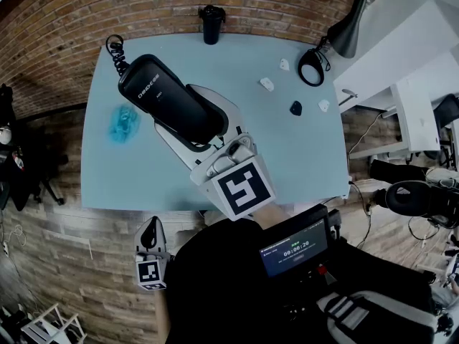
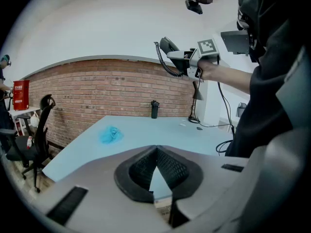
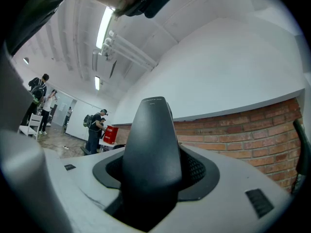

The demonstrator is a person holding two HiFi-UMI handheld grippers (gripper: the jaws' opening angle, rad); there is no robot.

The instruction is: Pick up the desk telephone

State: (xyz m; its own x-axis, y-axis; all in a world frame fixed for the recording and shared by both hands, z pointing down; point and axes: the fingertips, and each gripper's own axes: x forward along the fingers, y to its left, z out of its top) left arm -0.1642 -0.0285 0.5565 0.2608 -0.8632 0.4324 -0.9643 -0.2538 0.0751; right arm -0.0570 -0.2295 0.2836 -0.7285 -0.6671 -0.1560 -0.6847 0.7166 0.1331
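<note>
The black desk telephone [image 1: 168,99] is held up in the air, well above the light blue table [image 1: 301,156]. My right gripper [image 1: 204,131] is shut on it, with a jaw on either side of its body. Its coiled cord [image 1: 115,52] dangles from the far end. In the right gripper view the telephone [image 3: 150,149] fills the gap between the jaws of the right gripper [image 3: 153,166]. From the left gripper view the raised telephone [image 2: 170,52] and cord [image 2: 163,64] show against the white wall. My left gripper [image 1: 149,229] hangs below the table's near edge; its pads [image 2: 167,166] touch at the tips with nothing between them.
On the table lie a crumpled blue thing [image 1: 123,124], a black cup [image 1: 211,24] at the far edge, a black desk lamp [image 1: 337,38], small white pieces [image 1: 267,84] and a small black piece [image 1: 295,108]. A white desk [image 1: 409,70] stands to the right. An office chair [image 2: 36,135] is at the left.
</note>
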